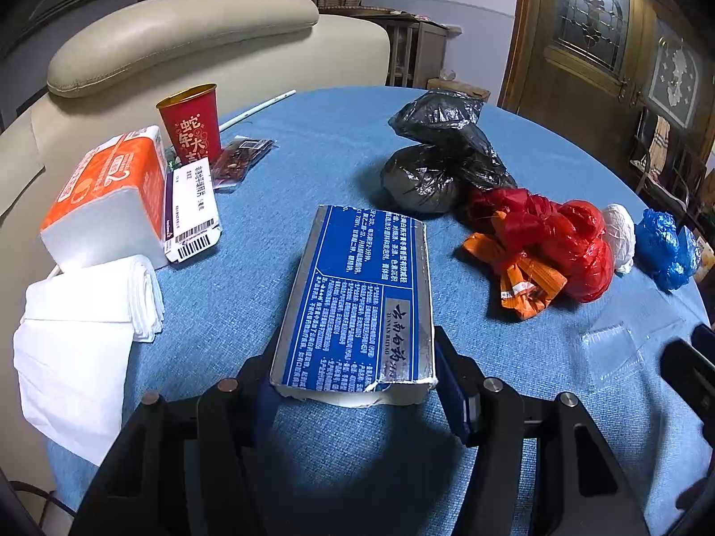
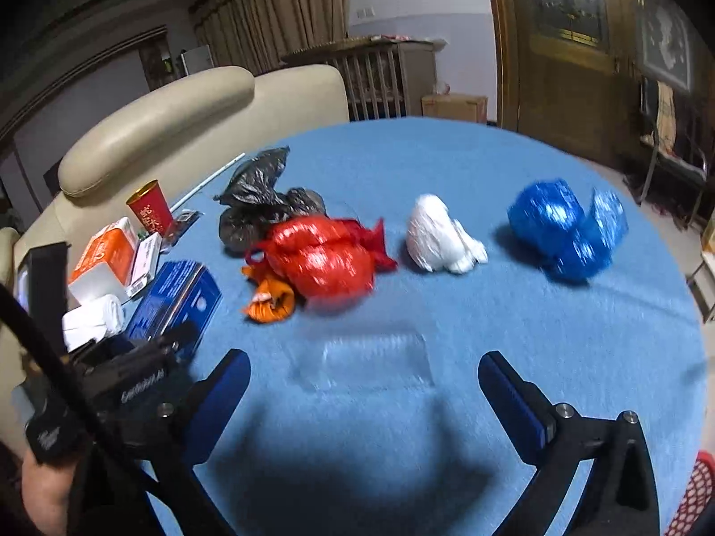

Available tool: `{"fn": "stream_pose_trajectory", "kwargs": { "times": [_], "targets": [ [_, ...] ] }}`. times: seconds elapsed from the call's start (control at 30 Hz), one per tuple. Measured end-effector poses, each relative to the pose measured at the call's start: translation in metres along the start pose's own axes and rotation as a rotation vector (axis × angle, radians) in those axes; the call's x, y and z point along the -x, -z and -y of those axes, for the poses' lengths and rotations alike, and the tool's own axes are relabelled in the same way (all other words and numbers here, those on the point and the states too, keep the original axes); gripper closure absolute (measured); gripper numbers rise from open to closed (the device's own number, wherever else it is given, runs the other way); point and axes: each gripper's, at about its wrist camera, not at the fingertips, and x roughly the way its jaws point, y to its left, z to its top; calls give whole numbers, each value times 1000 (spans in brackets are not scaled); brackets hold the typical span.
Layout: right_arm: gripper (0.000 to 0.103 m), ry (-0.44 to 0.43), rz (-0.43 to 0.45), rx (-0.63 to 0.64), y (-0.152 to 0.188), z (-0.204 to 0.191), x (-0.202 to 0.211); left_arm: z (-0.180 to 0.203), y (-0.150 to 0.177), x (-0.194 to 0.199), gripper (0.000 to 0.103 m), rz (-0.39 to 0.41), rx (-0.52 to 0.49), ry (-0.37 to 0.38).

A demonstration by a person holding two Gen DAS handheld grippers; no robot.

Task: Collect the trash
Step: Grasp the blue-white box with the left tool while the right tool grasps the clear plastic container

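Blue box [image 1: 357,299] lying flat on the tabletop [image 1: 339,143], near end clamped between the fingers of the left gripper [image 1: 353,379]. Clear plastic tray [image 2: 371,362] flat on the cloth just ahead of the right gripper [image 2: 364,377], fingers spread wide, nothing between them, pads apart from the tray.

Probably mid-collection: one piece secured on the left, the right free for another. Next move likely to call for lowering the right fingers around the tray, a thin, see-through, low-lying thing, hard to catch by its edge; a shallow approach and a pinch on the rim looks safest. Risk of the tray sliding on the cloth or buckling.

Farther out, knotted bags: red bag [image 2: 321,259] touching an orange wrapper [image 2: 268,299], black bag [image 2: 263,205] behind it, white bag [image 2: 440,236] apart to the right, blue bag [image 2: 563,228] farther right still. At the left edge, tissue pack [image 1: 107,192], small white carton [image 1: 192,210], red cup [image 1: 192,125], dark sachet [image 1: 241,161], folded white napkins [image 1: 89,321], a straw [image 1: 259,107] near the rim.

Round tabletop under blue woven cloth. Beyond it, cream leather sofa [image 1: 178,31], curtains, a wooden door with leaded glass [image 1: 590,22], a lamp reflected in the pane. Right view somewhat blurred.
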Motion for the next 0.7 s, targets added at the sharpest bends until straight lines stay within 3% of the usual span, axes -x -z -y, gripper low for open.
{"fn": "stream_pose_trajectory", "kwargs": {
  "times": [0.23, 0.3, 0.4, 0.7],
  "targets": [
    [0, 95, -51, 87, -4, -14, -40, -2, 0, -1, 41, -2, 7, 6],
    [0, 66, -97, 60, -3, -8, -47, -1, 0, -1, 41, -3, 5, 5],
    [19, 65, -95, 39, 1, 0, -44, -1, 0, -2, 41, -6, 0, 1],
    [20, 7, -69, 2, 10, 12, -12, 1, 0, 0, 42, 0, -10, -13]
  ]
}}
